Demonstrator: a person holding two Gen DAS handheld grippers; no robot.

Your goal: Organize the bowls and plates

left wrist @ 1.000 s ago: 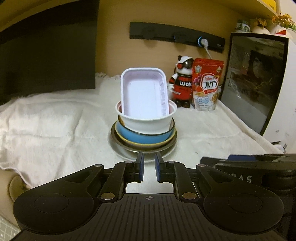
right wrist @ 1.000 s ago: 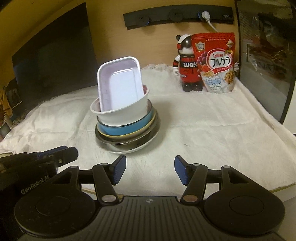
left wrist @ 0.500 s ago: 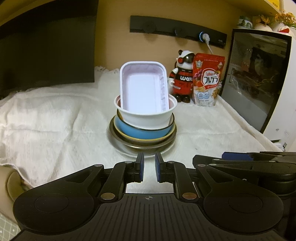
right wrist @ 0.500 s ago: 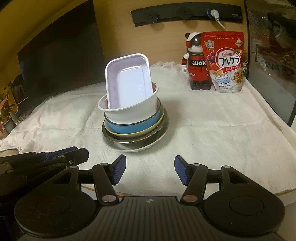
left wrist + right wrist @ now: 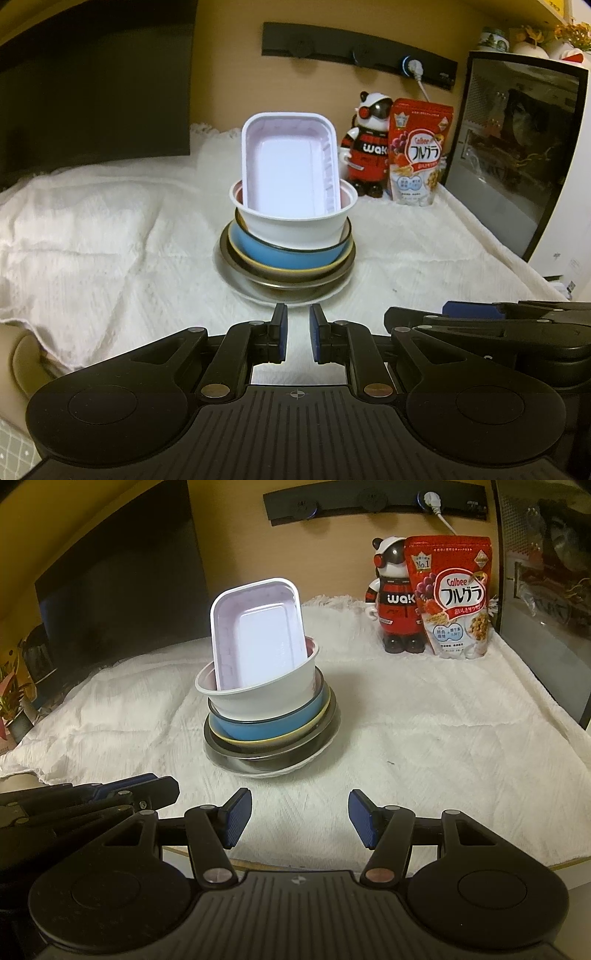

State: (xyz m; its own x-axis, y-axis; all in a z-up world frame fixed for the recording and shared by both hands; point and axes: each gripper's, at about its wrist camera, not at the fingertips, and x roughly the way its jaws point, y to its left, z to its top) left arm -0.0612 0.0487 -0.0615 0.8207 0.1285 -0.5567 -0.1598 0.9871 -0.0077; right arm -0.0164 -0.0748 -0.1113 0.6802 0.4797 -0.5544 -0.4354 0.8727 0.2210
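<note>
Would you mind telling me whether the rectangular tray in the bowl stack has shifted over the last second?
No. The rectangular tray leans in the white bowl as before, unchanged against the cereal bag; only the framing differs.

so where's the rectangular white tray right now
In both wrist views the rectangular white tray stands on end, tilted, inside the white bowl atop the stack of dishes, mid-cloth, left of the panda figure.

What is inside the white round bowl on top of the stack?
A white rectangular tray stands tilted inside the white bowl, its upper end sticking out. The bowl's bottom is covered, so anything under the tray is hidden.
</note>
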